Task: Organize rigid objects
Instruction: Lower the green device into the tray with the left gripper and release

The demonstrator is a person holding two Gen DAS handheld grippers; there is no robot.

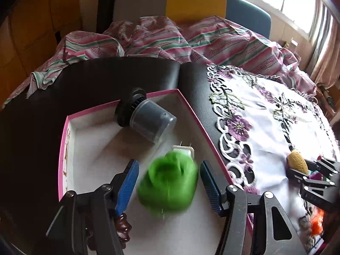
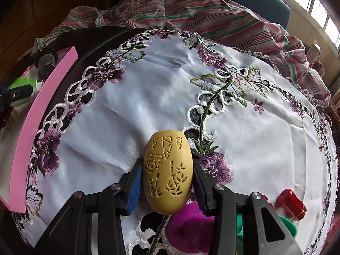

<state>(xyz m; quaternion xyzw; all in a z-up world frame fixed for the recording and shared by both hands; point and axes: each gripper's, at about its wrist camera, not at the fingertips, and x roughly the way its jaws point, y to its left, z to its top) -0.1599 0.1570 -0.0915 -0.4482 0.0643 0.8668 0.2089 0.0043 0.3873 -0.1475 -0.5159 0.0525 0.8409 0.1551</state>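
Here right tongs [image 2: 167, 182] clamp the carved egg [image 2: 167, 174].

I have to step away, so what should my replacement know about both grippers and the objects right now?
Left gripper: open over the pink box; blurred green object between its fingers, untouched.
Right gripper: shut on the carved yellow egg, above the embroidered cloth.
Done: dark jar and white plug lie in the box.
Left: the egg, red piece, magenta piece.
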